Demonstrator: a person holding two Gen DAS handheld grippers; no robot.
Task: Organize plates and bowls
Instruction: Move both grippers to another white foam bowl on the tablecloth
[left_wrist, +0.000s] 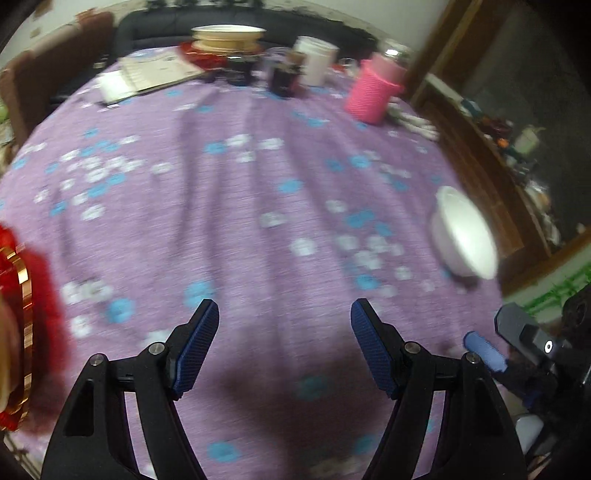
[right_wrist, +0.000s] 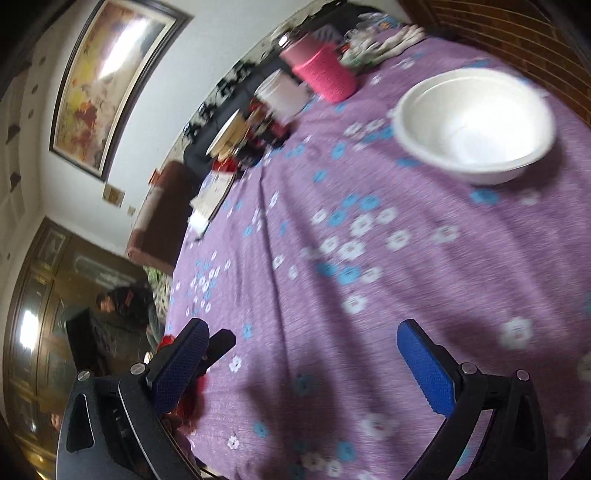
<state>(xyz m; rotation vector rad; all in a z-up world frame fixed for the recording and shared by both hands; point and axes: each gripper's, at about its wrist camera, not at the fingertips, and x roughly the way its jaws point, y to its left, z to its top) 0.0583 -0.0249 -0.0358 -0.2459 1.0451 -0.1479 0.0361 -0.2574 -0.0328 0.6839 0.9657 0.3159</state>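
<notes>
White bowl (right_wrist: 474, 125) well ahead of right gripper (right_wrist: 301, 345) fingers, apart.

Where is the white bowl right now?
The white bowl sits upright on the purple tablecloth, upper right in the right wrist view, beyond the pink cup.

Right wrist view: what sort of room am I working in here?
Most likely a home dining or living room. A round table under a purple floral cloth holds a white bowl, a framed painting hangs on the wall, and a dark wooden cabinet stands beside it.
</notes>
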